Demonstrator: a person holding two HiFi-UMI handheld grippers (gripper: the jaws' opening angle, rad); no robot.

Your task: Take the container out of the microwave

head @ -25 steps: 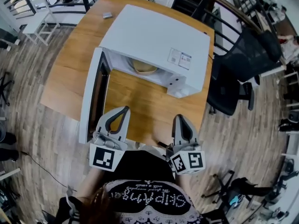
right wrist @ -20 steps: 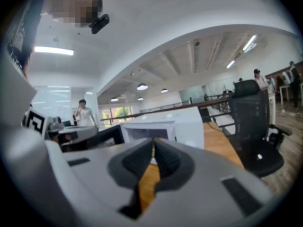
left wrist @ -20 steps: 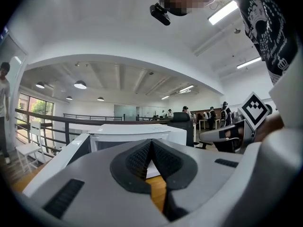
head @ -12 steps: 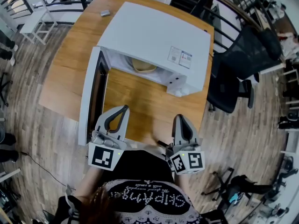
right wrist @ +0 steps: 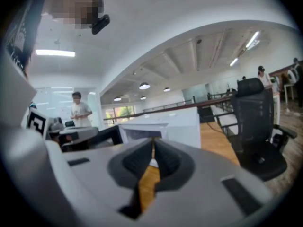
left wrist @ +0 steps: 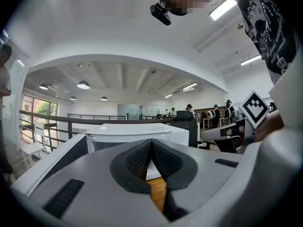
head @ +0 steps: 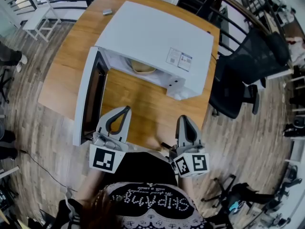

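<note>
The white microwave (head: 157, 42) stands on the wooden table (head: 138, 104) with its door (head: 88, 97) swung open to the left. Just inside its opening sits a beige container (head: 143, 68), only partly in sight under the roof. Both grippers hover side by side over the table's near edge, well short of the microwave. My left gripper (head: 126, 110) is shut with nothing in it, its dark pads meeting at the tip (left wrist: 150, 142). My right gripper (head: 183, 119) is likewise shut and empty (right wrist: 154, 140). The microwave (left wrist: 132, 134) lies straight ahead of each gripper (right wrist: 161, 126).
A black office chair (head: 248, 66) stands right of the table. A small grey object (head: 107, 12) lies on the table's far left corner. A white chair (head: 40, 20) and railings are at the far left. A person (right wrist: 78, 111) stands in the background.
Both grippers have kept their places and stayed shut. The microwave and table sit slightly further left in the head view, as that view has shifted.
</note>
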